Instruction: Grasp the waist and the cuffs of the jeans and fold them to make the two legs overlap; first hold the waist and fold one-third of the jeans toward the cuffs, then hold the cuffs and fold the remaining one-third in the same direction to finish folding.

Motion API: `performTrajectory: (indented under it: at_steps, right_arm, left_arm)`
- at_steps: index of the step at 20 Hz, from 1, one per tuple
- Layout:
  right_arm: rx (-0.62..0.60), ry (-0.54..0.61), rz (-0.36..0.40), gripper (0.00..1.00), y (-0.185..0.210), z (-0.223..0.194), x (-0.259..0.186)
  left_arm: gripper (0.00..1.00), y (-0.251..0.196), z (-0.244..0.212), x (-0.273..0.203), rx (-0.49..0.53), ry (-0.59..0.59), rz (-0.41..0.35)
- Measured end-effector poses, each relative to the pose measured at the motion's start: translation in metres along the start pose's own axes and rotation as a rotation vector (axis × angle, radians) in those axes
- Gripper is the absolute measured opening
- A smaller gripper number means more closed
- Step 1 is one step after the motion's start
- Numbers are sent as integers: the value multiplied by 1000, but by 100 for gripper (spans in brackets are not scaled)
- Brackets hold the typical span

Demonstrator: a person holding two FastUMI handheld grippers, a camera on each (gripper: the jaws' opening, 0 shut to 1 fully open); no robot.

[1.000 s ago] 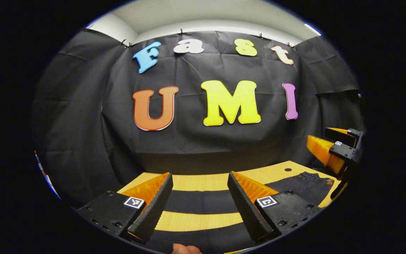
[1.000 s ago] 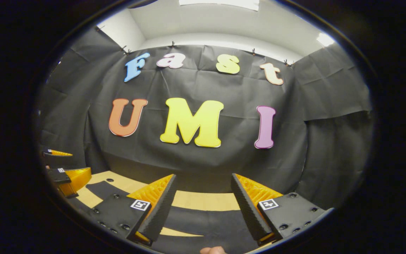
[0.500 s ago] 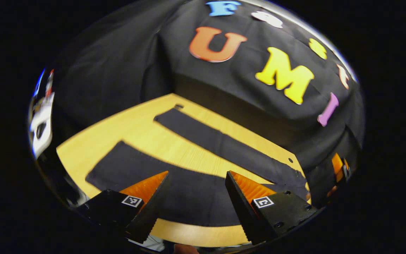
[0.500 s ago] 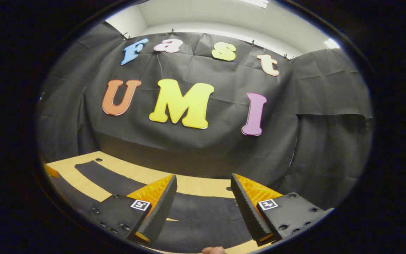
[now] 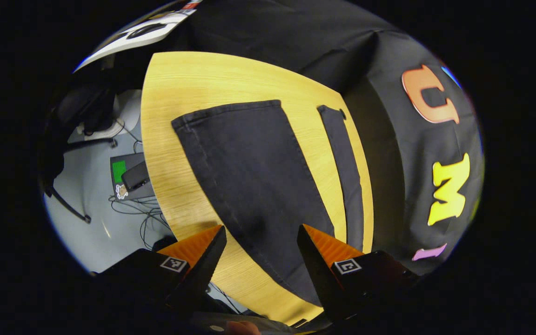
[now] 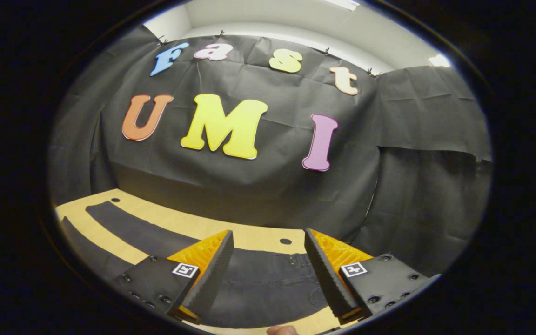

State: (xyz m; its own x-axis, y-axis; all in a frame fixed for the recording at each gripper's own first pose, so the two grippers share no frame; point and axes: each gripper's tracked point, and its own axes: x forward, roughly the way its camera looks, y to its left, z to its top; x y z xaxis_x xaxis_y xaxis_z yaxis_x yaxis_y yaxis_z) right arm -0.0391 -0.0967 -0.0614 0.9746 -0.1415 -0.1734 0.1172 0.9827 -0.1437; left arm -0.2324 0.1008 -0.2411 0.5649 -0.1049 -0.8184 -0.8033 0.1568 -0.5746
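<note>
You are holding the left gripper (image 5: 258, 260) released, its two fingers spread wide and hanging above the wooden bench (image 5: 175, 83) with nothing between them. Straight ahead of that gripper the jeans (image 5: 254, 177) are lying flat on the bench: the nearer leg is running forward from between the fingers and ending in a cuff (image 5: 226, 110) well ahead, while the other leg (image 5: 345, 172) is stretching out as a narrow strip beyond the gripper's right-hand finger, a band of bare wood parting the two legs. Off past the left-hand finger, below the bench edge, a floor with cables (image 5: 144, 218) is showing. You are holding the right gripper (image 6: 268, 270) released too, fingers apart and empty, hovering over the waist end of the jeans (image 6: 268, 284), which is lying on the bench (image 6: 193, 225) directly between and just ahead of its fingers. From there the two legs are sweeping away to that gripper's left, still spread apart, not yet overlapped. A fingertip (image 6: 281, 330) of your hand is peeking in at the very bottom of the right gripper view.
</note>
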Motion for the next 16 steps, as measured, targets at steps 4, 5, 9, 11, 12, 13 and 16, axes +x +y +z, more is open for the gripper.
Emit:
performTrajectory:
  at_steps: [4, 5, 9, 11, 12, 13, 16]
  right_arm:
    - [-13, 6, -12, 93, -6, -2, 3]
    - [-11, 8, -19, 93, -8, -3, 3]
    - [14, 38, -59, 93, -23, -10, 10]
    - [23, 47, -74, 93, -27, -14, 12]
    - [24, 53, -79, 93, -29, -16, 13]
    - [28, 62, -84, 93, -31, -20, 14]
    - [56, 108, -109, 93, -43, -36, 18]
  left_arm:
    - [99, 3, 7, 12, -138, 17, 18]
    - [98, 1, 7, 19, -156, 20, 18]
    - [99, -6, 20, 30, -226, 8, 9]
    - [87, -13, 25, 34, -249, -3, -25]
    - [97, -18, 28, 34, -266, -10, -43]
    - [97, -20, 30, 39, -286, -12, -61]
    - [96, -27, 37, 45, -292, -38, -94]
